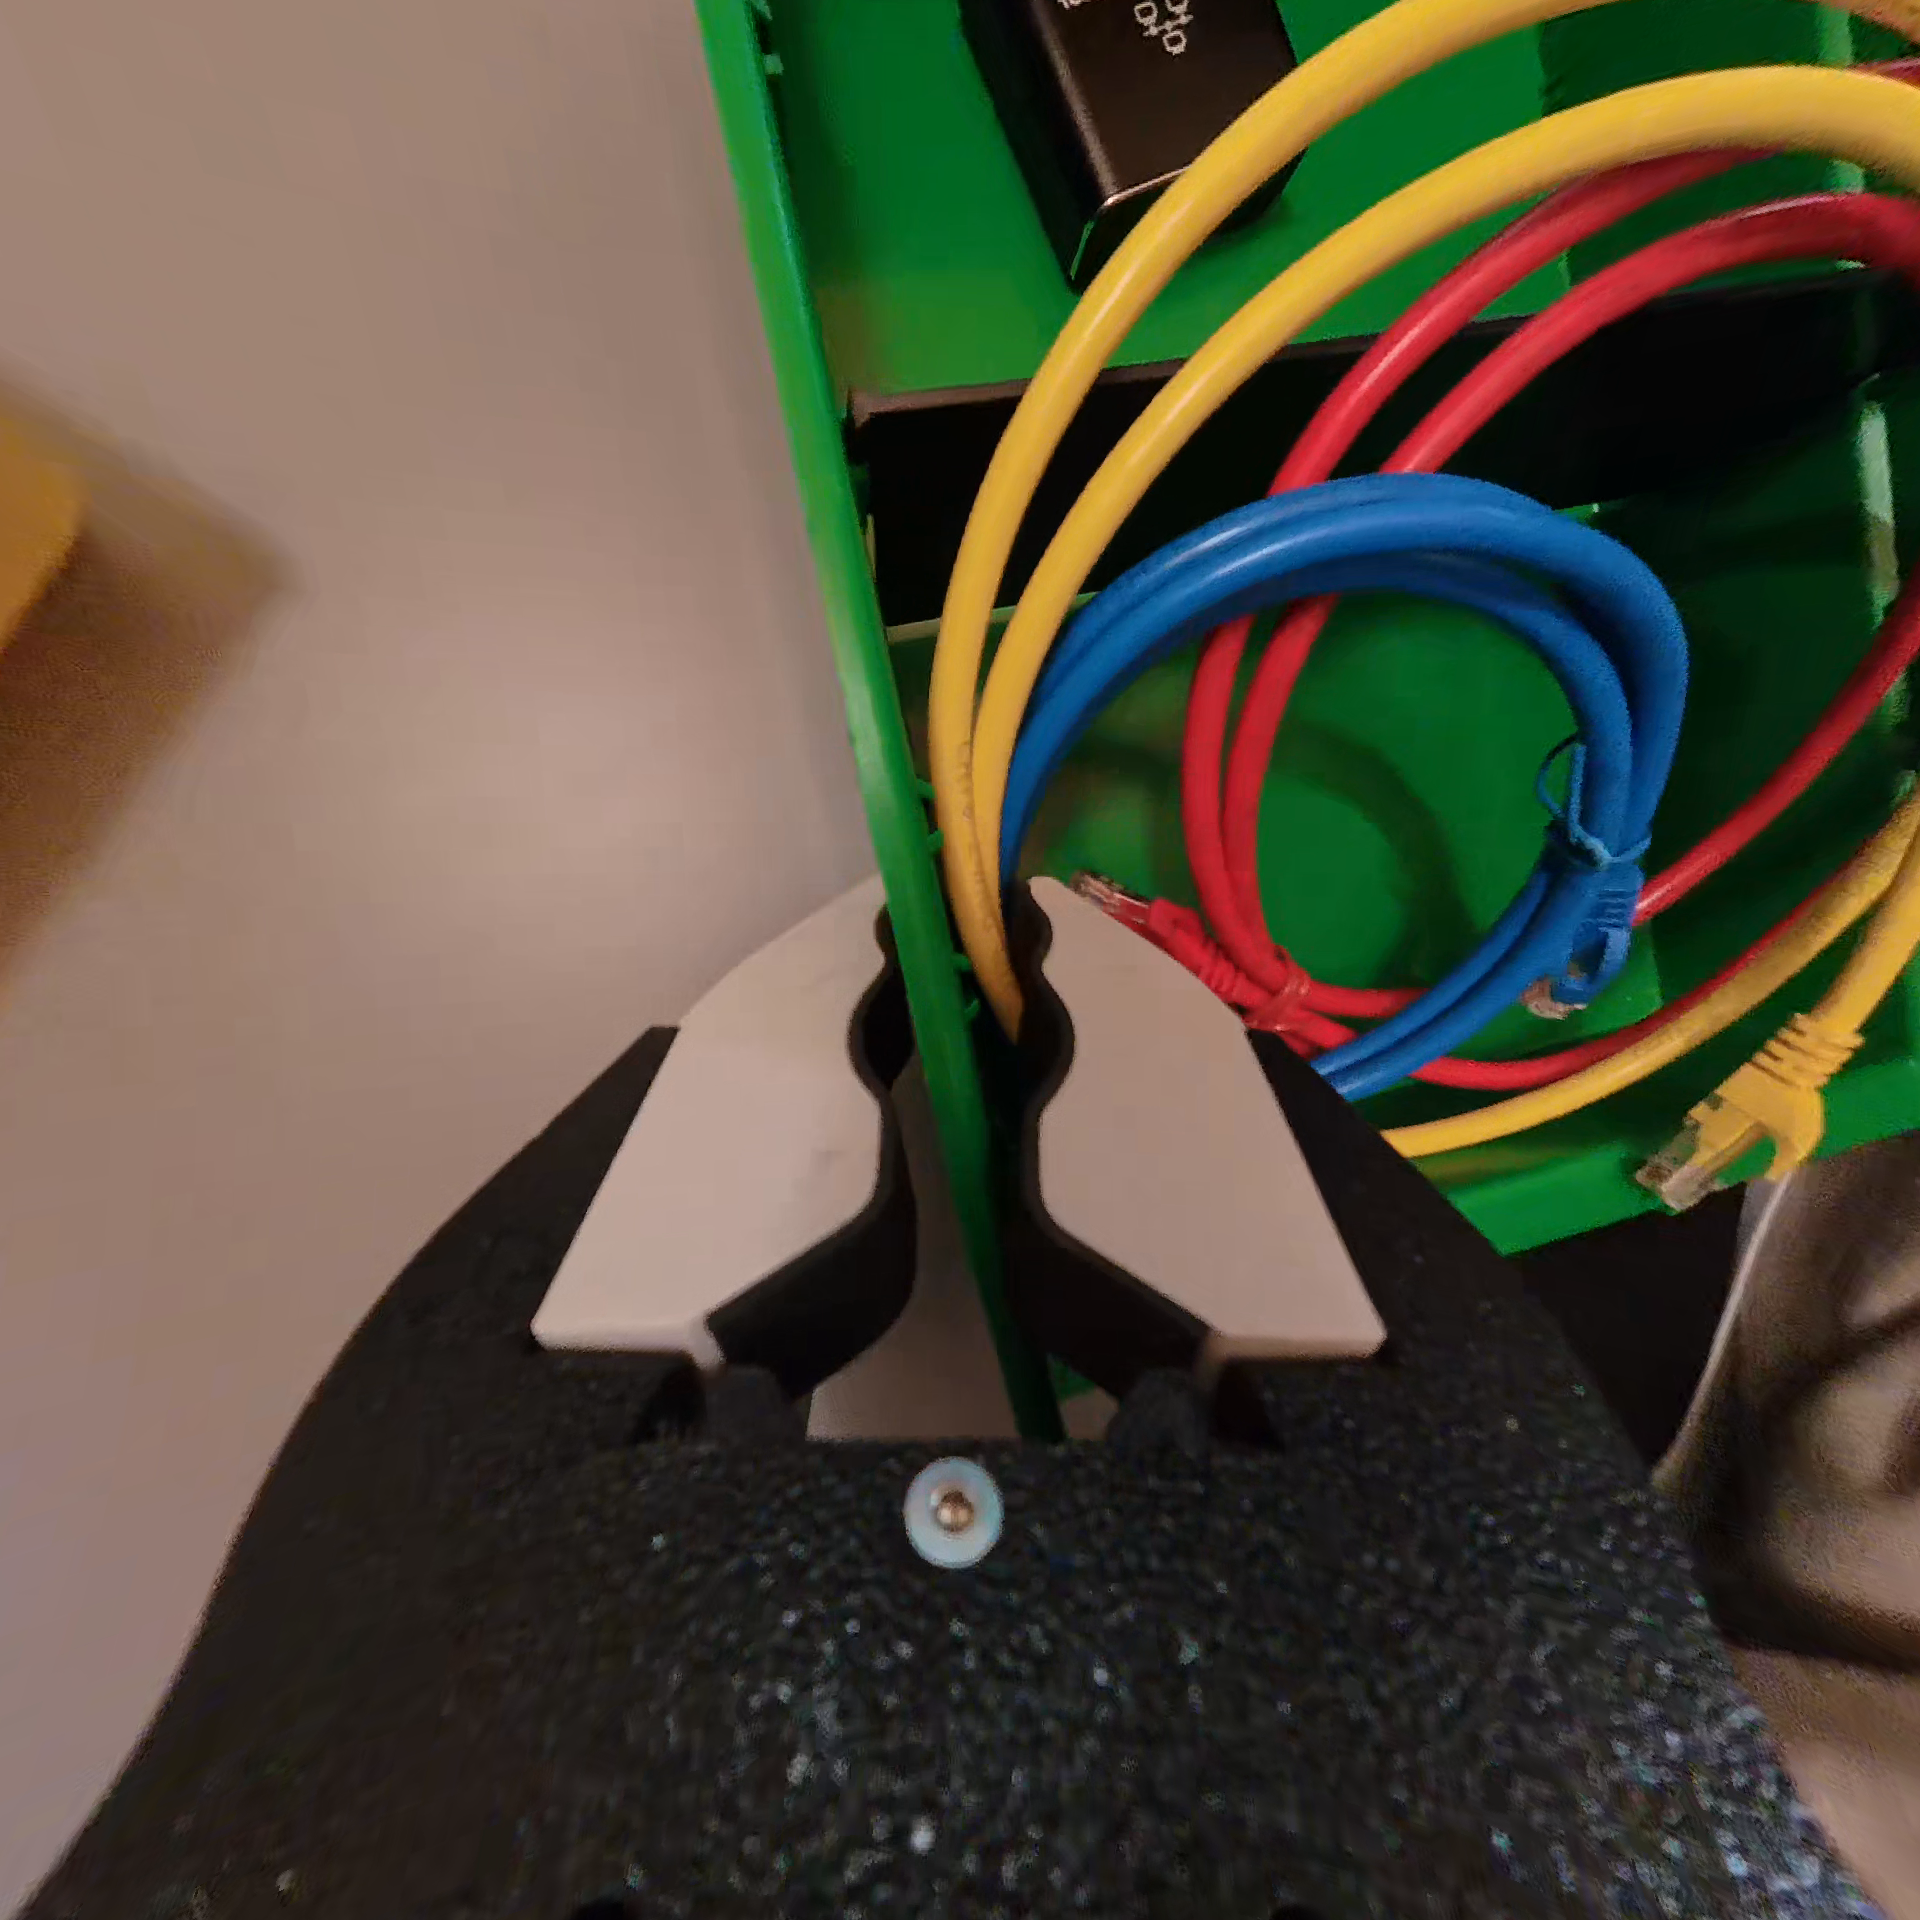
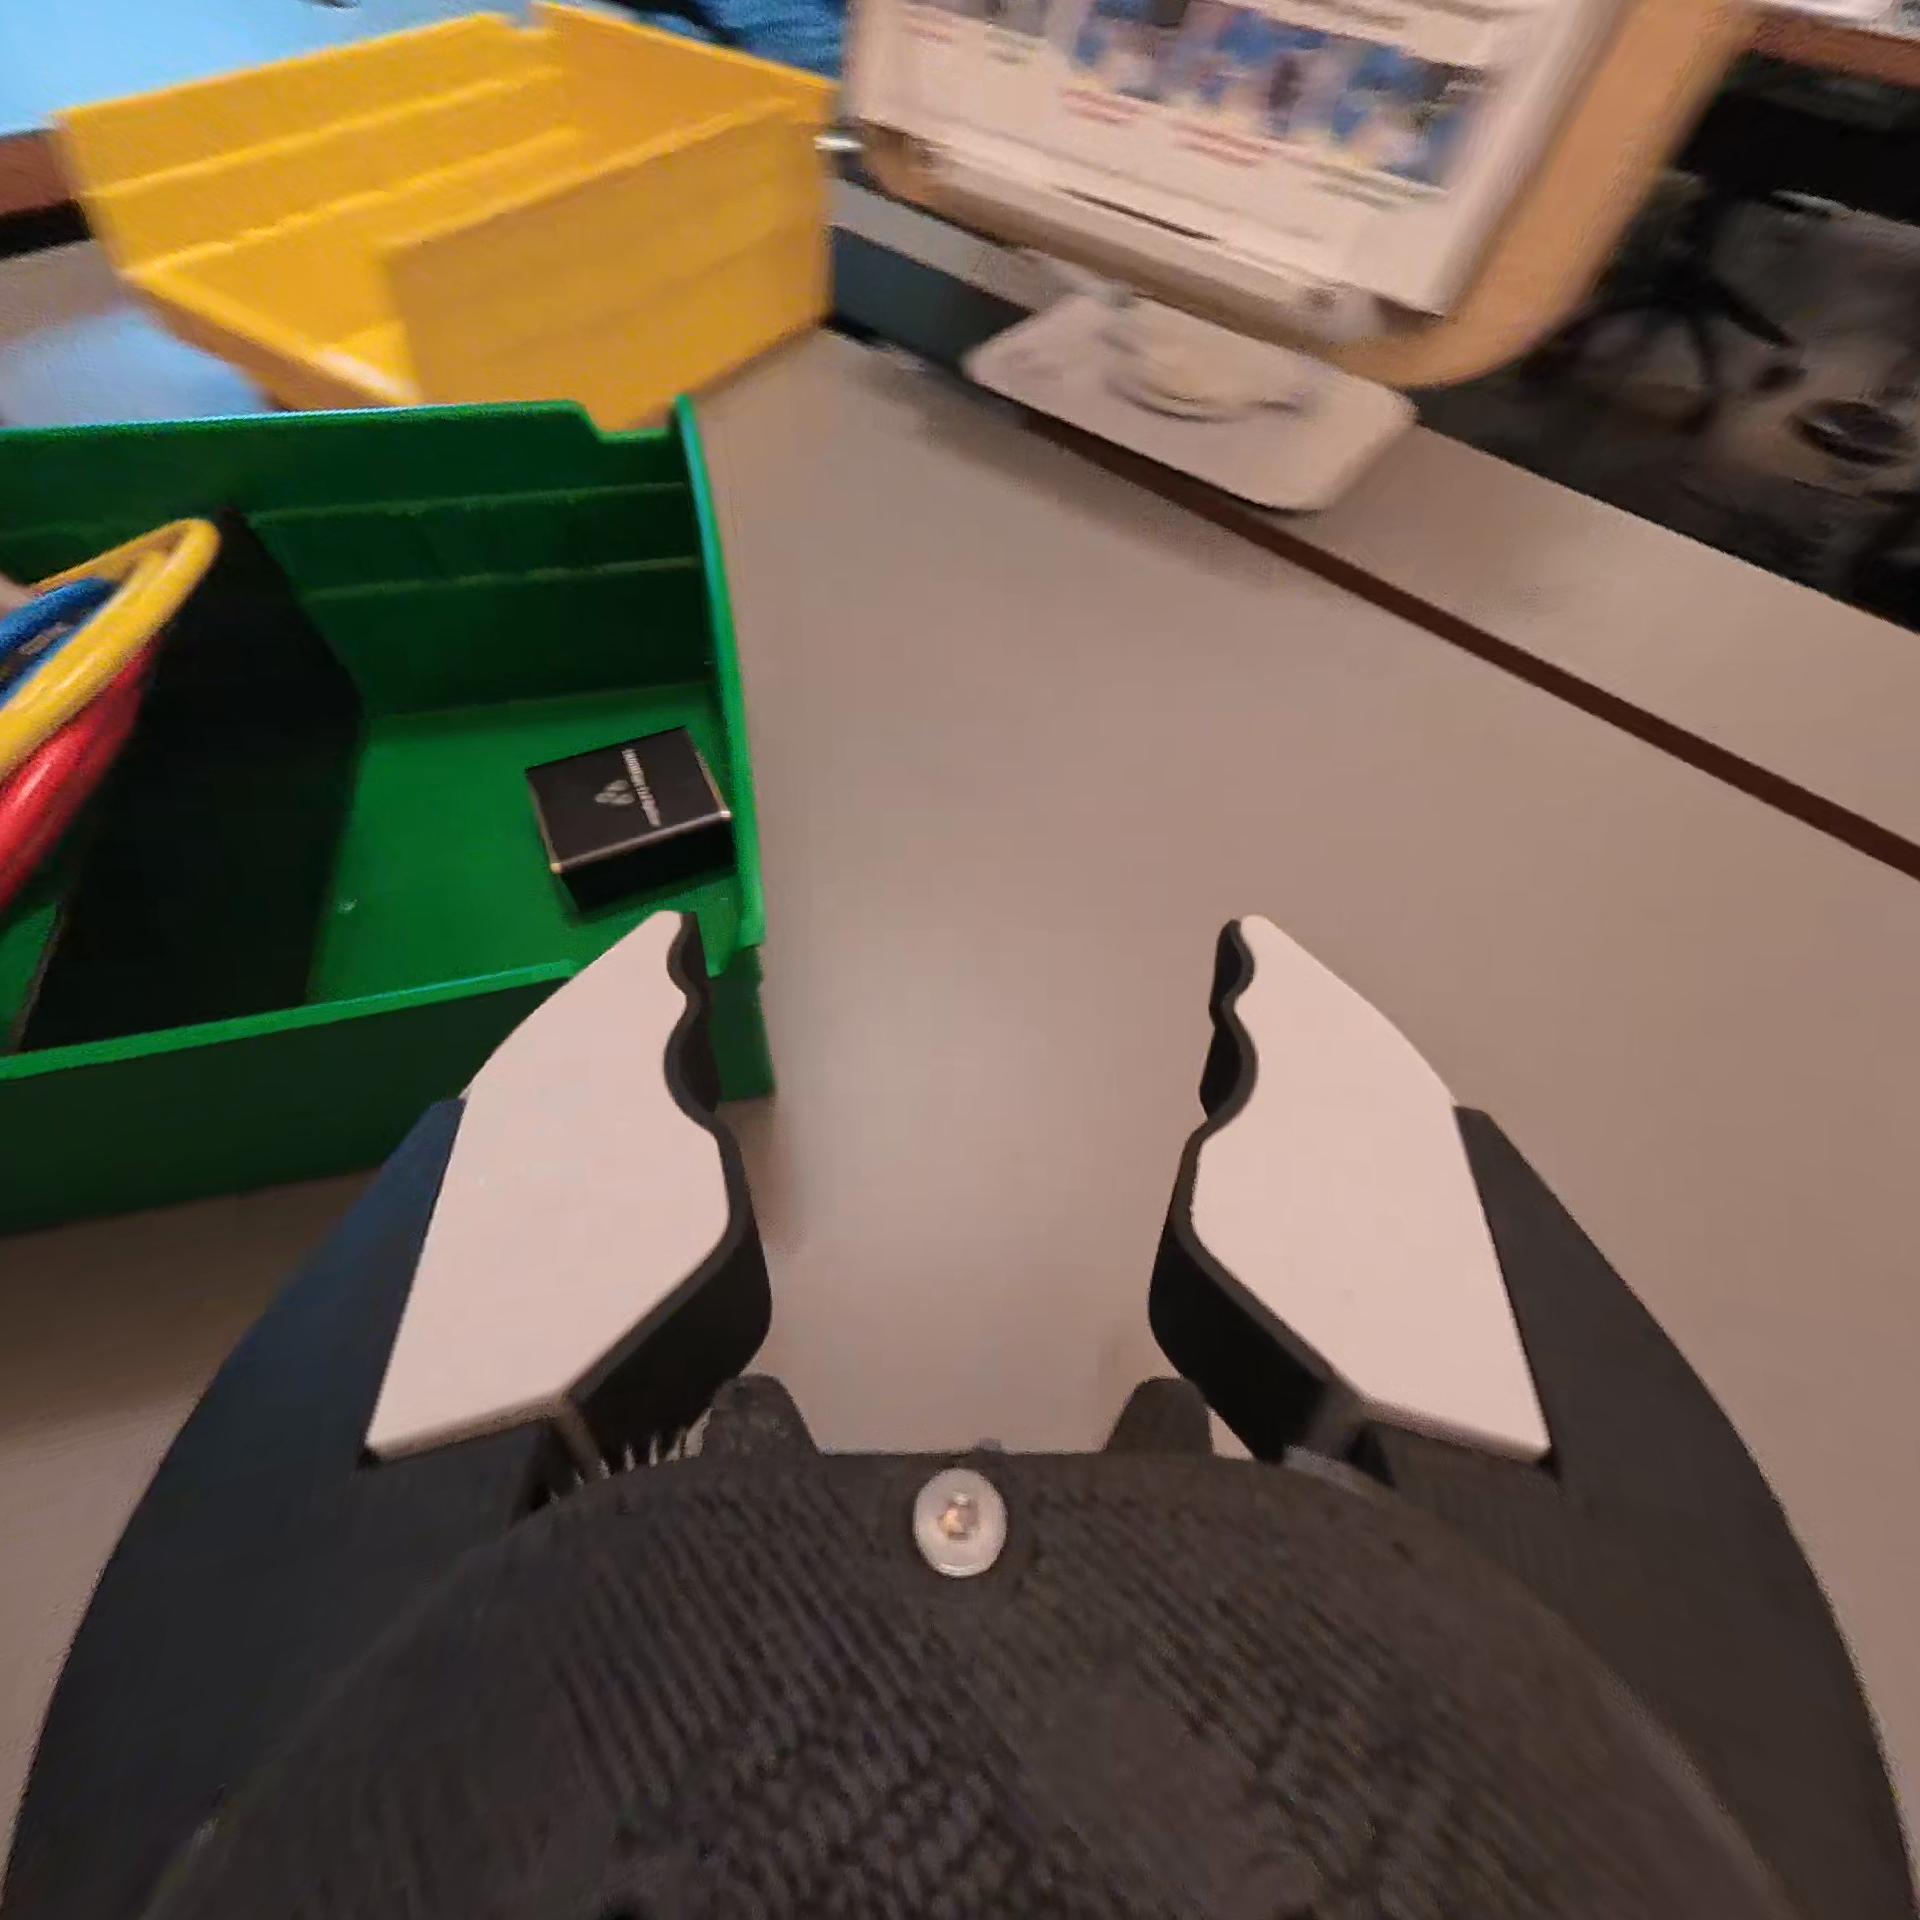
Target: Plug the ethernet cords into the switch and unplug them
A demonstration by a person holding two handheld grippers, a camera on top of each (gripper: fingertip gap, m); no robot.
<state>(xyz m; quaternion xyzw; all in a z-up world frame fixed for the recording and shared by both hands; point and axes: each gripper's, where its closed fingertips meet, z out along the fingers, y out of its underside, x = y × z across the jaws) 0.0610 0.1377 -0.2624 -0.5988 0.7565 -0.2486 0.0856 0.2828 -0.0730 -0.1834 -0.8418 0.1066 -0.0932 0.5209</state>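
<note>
A green bin [image 1: 821, 416] holds coiled yellow [image 1: 1091, 343], red [image 1: 1226, 748] and blue [image 1: 1299, 540] ethernet cords with loose plugs. The black switch [image 1: 1132, 104] lies in the bin's other compartment, behind a black divider [image 1: 935, 499]. My left gripper [image 1: 956, 935] straddles the bin's side wall, jaws closed on the wall with the yellow cord against the inner finger. In the right wrist view my right gripper [image 2: 956, 935] is open and empty over the table, just right of the bin [image 2: 260, 1101]. The switch [image 2: 629, 816] lies near the left fingertip.
A yellow bin [image 2: 468, 187] stands behind the green one. A white stand [image 2: 1195, 384] with a printed sheet is at the back right. A dark seam [image 2: 1558, 675] crosses the grey table [image 2: 1039, 727]. Dark crumpled material [image 1: 1818, 1455] lies beside the bin. Spacing between my two grippers at the tips: around 35 cm.
</note>
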